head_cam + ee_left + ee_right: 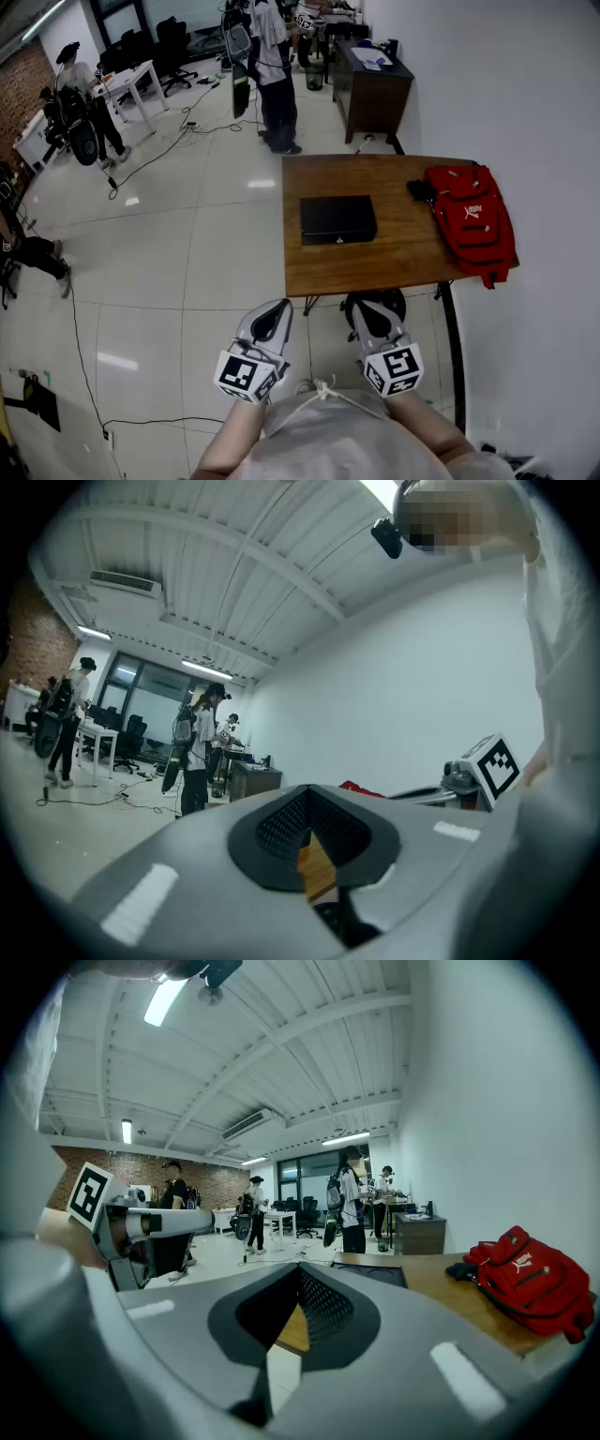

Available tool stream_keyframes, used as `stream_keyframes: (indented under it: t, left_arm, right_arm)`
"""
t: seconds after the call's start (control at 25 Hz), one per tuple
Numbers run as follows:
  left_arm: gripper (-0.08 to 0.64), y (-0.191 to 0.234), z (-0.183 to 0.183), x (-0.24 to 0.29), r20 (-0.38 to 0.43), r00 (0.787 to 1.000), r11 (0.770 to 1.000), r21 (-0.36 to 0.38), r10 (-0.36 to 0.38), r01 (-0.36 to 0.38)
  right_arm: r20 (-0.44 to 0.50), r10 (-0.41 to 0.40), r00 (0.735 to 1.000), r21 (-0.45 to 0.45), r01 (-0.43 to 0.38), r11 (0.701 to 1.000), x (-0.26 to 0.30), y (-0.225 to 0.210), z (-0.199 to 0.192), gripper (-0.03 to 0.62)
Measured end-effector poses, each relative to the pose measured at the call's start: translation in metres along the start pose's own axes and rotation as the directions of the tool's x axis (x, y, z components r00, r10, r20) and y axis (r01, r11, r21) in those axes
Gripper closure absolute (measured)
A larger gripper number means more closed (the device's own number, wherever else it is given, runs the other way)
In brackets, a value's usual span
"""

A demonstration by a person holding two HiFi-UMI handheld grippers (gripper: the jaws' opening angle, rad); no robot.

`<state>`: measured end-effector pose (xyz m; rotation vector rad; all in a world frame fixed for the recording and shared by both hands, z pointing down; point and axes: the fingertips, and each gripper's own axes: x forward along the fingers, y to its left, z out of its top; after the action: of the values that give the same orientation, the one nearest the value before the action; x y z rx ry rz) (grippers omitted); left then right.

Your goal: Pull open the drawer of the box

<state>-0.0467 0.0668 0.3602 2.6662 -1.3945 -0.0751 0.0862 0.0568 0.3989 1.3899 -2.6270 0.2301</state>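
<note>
1. Left gripper [273,317]: jaws together, nothing between them. It is held low, close to the person's body, above the tiled floor [187,244] and just short of the table's near edge.
2. Right gripper [369,311]: jaws closed tight, holding nothing. It is level with the left one and beside it, with a gap between the two. Its tips point toward the table.
3. Box [337,219]: black, flat and rectangular, lying on the wooden table [394,262] near the middle, slightly toward the left edge. Its long front face is turned to the person, with a small pale spot at the centre of that face. The drawer looks pushed in, flush with the body.
4. Both grippers are well apart from the box, and neither touches the table.
5. Red backpack [472,220]: lies on the right part of the table, apart from the box, with its lower end hanging over the near right corner. A small black item [419,190] touches its upper left side; I cannot tell what it is.
6. Background: a dark desk [370,89] stands against the wall beyond the table. A person [275,80] stands on the floor left of that desk, and others are farther back.
</note>
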Motion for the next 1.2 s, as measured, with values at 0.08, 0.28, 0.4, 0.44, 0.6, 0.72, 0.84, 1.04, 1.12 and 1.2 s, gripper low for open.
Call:
stream_keyframes:
  t: [0.08,0.28,0.4,0.44,0.6,0.72,0.84,1.04,1.12,1.2]
  left_arm:
    - [0.557,0.013,-0.001,-0.006,-0.005,1.0,1.0,0.0,0.0,0.0]
    - [0.555,0.037,-0.002,-0.014,-0.016,1.0,1.0,-0.008,-0.012,0.011]
    - [0.556,0.047,-0.01,-0.015,-0.026,1.0,1.0,-0.022,-0.012,0.011]
    - [0.555,0.05,-0.013,-0.015,-0.033,0.999,1.0,-0.029,-0.014,0.013]
    - [0.557,0.058,-0.019,-0.007,-0.041,0.999,0.999,-0.045,-0.032,0.03]
    - [0.557,0.07,-0.02,0.008,-0.04,0.999,0.998,-0.052,-0.031,0.029]
    - [0.557,0.081,-0.024,0.027,-0.05,0.998,0.998,-0.057,-0.028,0.026]
    - [0.555,0.103,-0.038,0.067,-0.103,0.994,0.999,-0.026,-0.028,0.025]
    - [0.555,0.113,-0.045,0.084,-0.127,0.991,0.999,-0.03,-0.027,0.023]
    - [0.557,0.124,-0.051,0.102,-0.142,0.99,0.999,-0.044,-0.025,0.019]
  right_arm:
    - [-0.001,-0.01,1.0,0.006,0.01,1.0,0.008,0.008,0.0,0.584]
    - [-0.014,-0.06,0.998,0.013,0.06,0.998,0.021,0.015,-0.003,0.584]
    - [-0.036,-0.1,0.994,0.023,0.101,0.995,0.027,0.01,-0.01,0.584]
    - [-0.046,-0.112,0.993,0.026,0.113,0.993,0.029,0.008,-0.013,0.584]
    - [-0.069,-0.136,0.988,0.027,0.138,0.99,0.043,-0.002,-0.014,0.584]
    - [-0.074,-0.132,0.989,0.023,0.134,0.991,0.061,-0.012,-0.012,0.584]
    - [-0.096,-0.131,0.987,0.015,0.133,0.991,0.081,-0.027,-0.016,0.584]
    - [-0.165,-0.152,0.974,0.027,0.159,0.987,0.121,-0.062,-0.031,0.584]
    - [-0.2,-0.156,0.967,0.037,0.167,0.985,0.137,-0.076,-0.038,0.584]
    - [-0.235,-0.152,0.96,0.053,0.169,0.984,0.153,-0.089,-0.046,0.584]
